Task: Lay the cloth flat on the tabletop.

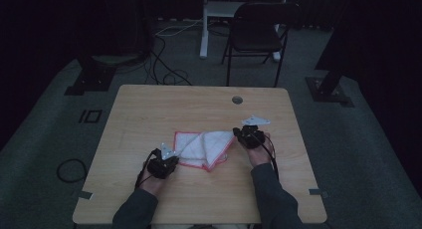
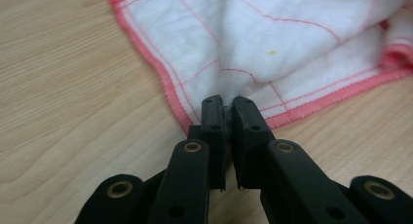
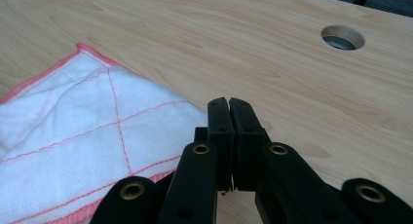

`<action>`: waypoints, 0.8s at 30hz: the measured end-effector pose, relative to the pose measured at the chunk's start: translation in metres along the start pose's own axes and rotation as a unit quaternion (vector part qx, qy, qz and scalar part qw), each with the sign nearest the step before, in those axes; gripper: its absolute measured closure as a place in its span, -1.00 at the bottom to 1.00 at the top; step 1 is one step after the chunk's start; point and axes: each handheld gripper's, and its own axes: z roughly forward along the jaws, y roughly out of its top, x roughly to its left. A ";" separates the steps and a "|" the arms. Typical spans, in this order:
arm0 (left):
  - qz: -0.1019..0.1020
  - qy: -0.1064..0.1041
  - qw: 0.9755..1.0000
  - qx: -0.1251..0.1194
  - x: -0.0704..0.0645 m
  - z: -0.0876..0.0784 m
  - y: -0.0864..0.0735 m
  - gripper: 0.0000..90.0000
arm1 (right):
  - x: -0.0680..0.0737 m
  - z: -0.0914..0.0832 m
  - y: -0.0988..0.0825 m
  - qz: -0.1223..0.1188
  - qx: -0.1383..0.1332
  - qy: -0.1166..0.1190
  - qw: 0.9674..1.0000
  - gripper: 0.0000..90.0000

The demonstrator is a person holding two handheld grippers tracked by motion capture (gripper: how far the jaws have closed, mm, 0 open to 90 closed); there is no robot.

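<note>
A white cloth with a pink stitched border and thin pink grid lines lies partly folded in the middle of the wooden table. At its near left edge my left gripper is shut on a pinch of the cloth, which rises in a fold from the tips of my left gripper. Beside the cloth's right corner my right gripper is held low over the table. In its own view, the jaws of my right gripper are pressed together with bare wood behind them, and the cloth lies to the left.
A round cable hole sits near the table's far edge. Beyond the table stand a dark folding chair and a white desk leg. Cables trail on the floor, with a coil at the left.
</note>
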 end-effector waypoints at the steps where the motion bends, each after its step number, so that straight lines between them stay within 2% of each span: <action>1: 0.000 0.000 1.000 0.000 0.000 0.000 0.000 0.89 | 0.000 0.000 0.000 0.000 0.000 0.000 1.000 0.99; 7: -0.007 0.010 1.000 0.004 0.010 0.000 0.000 0.89 | -0.009 -0.003 -0.004 -0.002 0.007 -0.012 1.000 0.99; 10: -0.010 0.017 1.000 0.006 0.009 -0.001 0.001 0.88 | -0.011 -0.003 -0.006 0.000 0.010 -0.012 1.000 0.99; 12: -0.007 0.018 1.000 0.003 0.005 -0.003 0.001 0.86 | -0.011 -0.003 -0.007 -0.001 0.010 -0.013 1.000 0.99; 14: 0.004 0.017 1.000 -0.005 -0.003 -0.009 0.003 0.85 | -0.010 -0.003 -0.006 -0.002 0.009 -0.015 1.000 0.99; 20: 0.026 0.000 0.999 -0.027 -0.024 -0.015 0.012 0.85 | -0.011 -0.004 -0.005 0.001 0.006 -0.017 1.000 0.99; 24: 0.026 0.006 0.999 -0.036 -0.033 -0.017 0.014 0.74 | -0.011 -0.005 -0.005 0.001 0.005 -0.017 1.000 0.99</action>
